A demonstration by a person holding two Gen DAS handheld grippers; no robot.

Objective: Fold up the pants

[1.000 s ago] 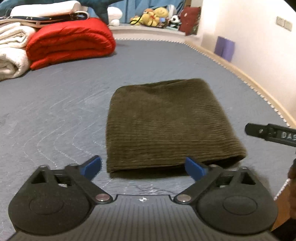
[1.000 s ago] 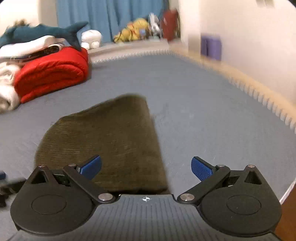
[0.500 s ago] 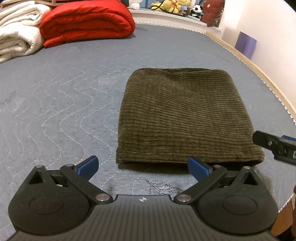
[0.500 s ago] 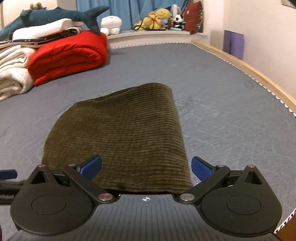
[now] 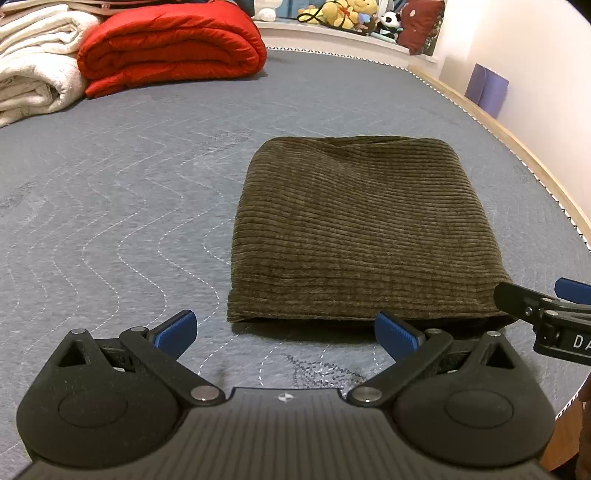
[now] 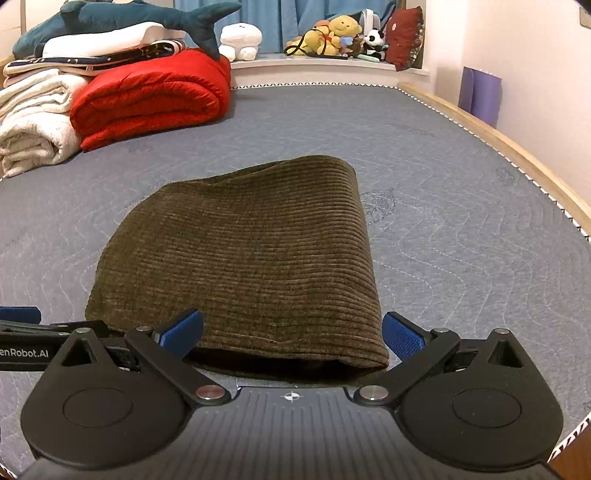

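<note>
Pants' [image 6: 243, 258] near edge behind right gripper [image 6: 291, 334]

I count one pair of folded olive corduroy pants [image 5: 362, 236] on one grey quilted mattress [image 5: 129, 206]. I have two claws, my left claw [image 5: 286, 330] and my right claw [image 6: 291, 332], each with two blue pads. At the far end lie one red rolled quilt [image 6: 147, 96], one stack of white blankets [image 6: 33, 118], one blue plush shark [image 6: 122, 16] and one purple roll [image 6: 480, 92]. The heap of small plush toys [image 6: 332, 35] is too tangled to count.
</note>
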